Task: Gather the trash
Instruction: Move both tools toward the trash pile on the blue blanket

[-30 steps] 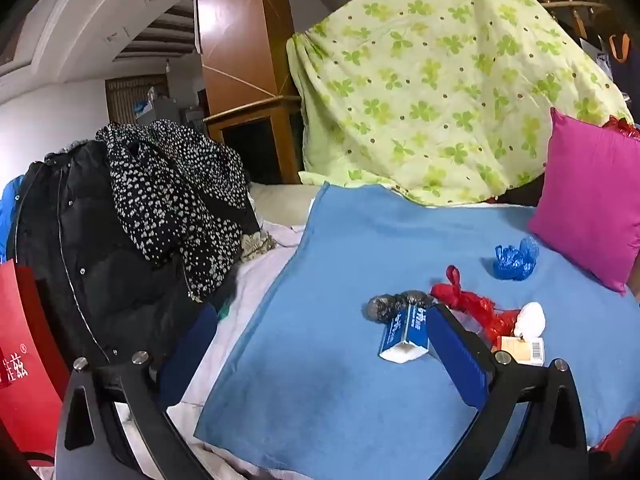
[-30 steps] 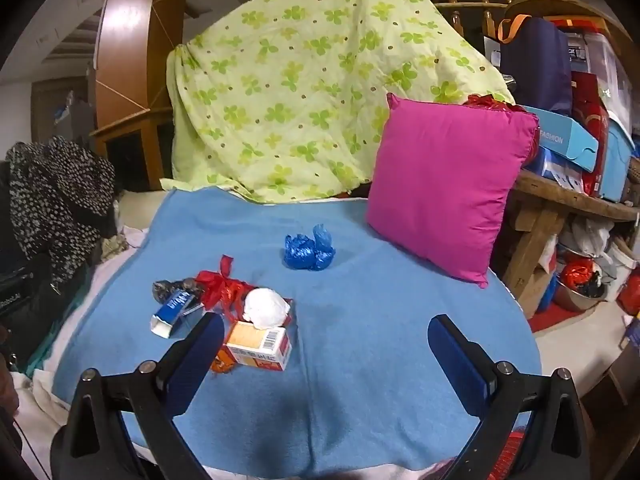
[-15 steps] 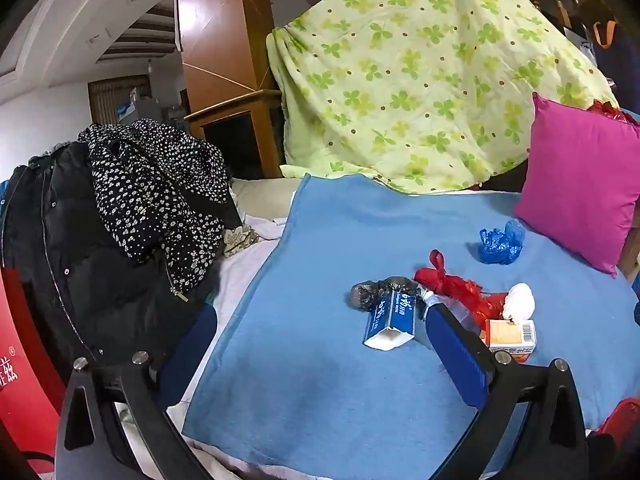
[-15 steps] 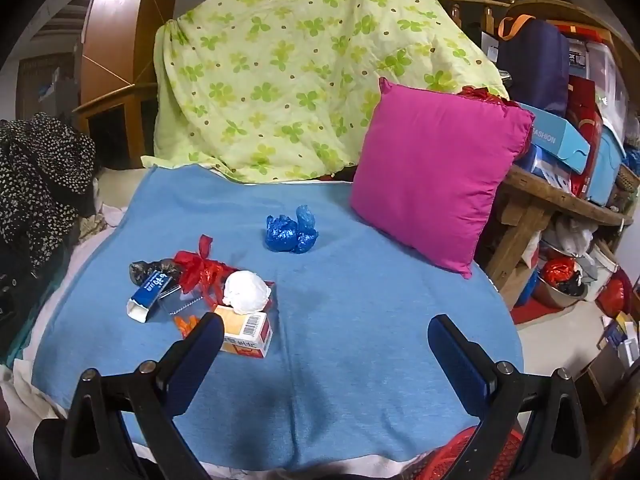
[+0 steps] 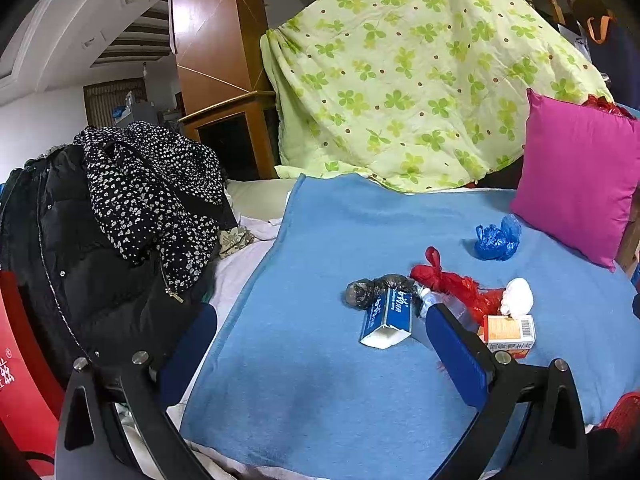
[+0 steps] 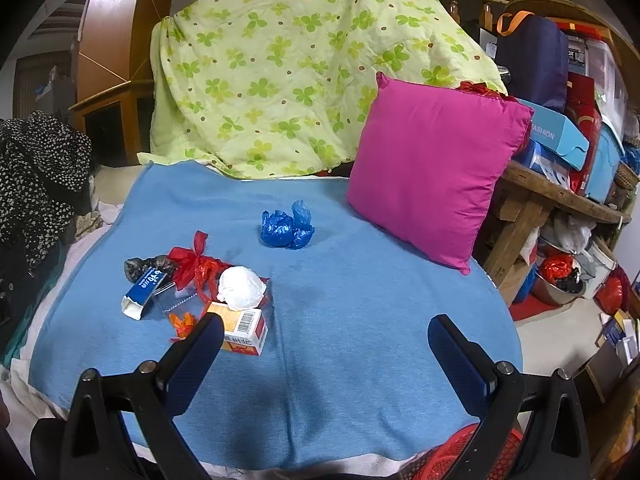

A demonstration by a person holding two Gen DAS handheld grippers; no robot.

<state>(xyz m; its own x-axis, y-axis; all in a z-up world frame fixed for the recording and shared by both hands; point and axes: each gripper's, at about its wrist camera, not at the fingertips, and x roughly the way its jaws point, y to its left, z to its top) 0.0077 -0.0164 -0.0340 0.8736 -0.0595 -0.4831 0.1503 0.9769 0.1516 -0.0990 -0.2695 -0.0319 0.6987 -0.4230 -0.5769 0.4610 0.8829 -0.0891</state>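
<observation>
Trash lies on a blue blanket: a blue carton, a dark crumpled bag, a red plastic bag, a white paper ball, an orange-and-white box, small orange scraps and a blue crumpled bag. My left gripper is open and empty, hovering near the blanket's front left. My right gripper is open and empty above the blanket's front, its left finger beside the orange box.
A magenta pillow leans at the blanket's right. A green clover quilt is draped behind. Black coats pile at the left. A red mesh basket sits below the front edge. Cluttered wooden shelves stand right.
Both grippers have drifted a little, so the trash sits further left and lower in each view. Both stay open and empty. Nothing on the blanket has moved.
</observation>
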